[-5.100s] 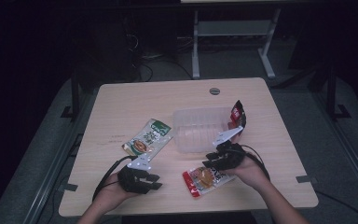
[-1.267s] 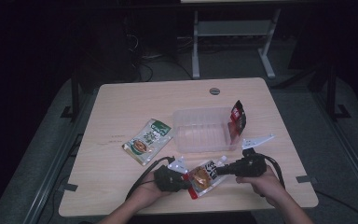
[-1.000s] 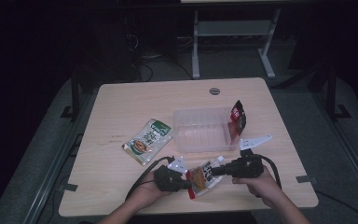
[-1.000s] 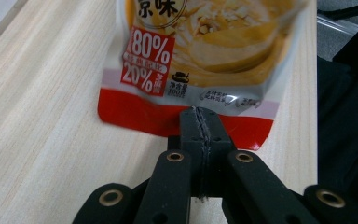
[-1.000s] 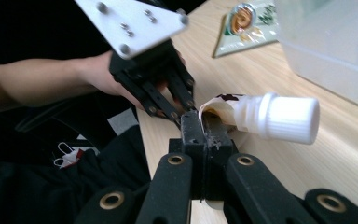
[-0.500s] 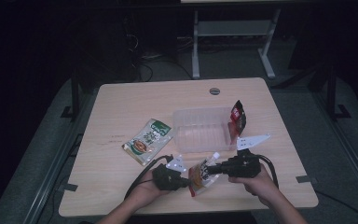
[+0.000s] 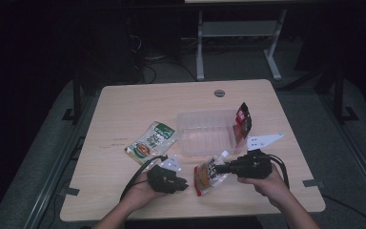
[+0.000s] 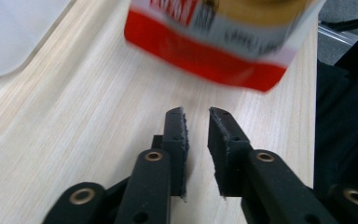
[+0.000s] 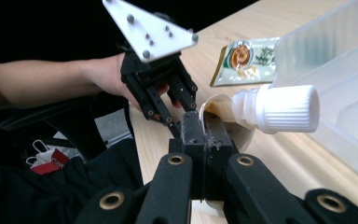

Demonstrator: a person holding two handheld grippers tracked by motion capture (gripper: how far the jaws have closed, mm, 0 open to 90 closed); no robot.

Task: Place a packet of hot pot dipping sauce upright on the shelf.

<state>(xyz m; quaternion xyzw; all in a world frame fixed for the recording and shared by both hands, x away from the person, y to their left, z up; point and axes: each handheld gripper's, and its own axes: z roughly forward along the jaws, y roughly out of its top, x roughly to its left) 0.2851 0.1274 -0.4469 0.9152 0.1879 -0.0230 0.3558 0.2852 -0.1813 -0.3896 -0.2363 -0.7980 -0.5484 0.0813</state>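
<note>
Fingertips of the right gripper (image 9: 204, 128) are pressed together on the top edge of a spouted pouch (image 7: 208, 173), pinching the film just below its white ribbed cap (image 9: 279, 108). The pouch is held tilted off the wooden table (image 7: 124, 105), near its front edge, between the two hands and just in front of the clear plastic tray (image 7: 205, 133).

The left gripper (image 8: 196, 122) has just been opening; its jaws are parted by a narrow gap with nothing between them, and the red bottom hem of the pouch is seen just ahead of them, blurred. A hand-off is judged to be finishing: the pouch is now borne by the right gripper alone. The next move would call for a lift clear of the tray's near wall before any release, since the pouch hangs limp from a single pinch and may swing.

Materials noted: glossy printed film, orange and red; tray translucent, thin-walled, with rounded corners; pads black and finely ridged. A green flat sachet (image 7: 151, 141) lies left of the tray, and a dark red packet (image 7: 242, 120) leans at the tray's right end.
</note>
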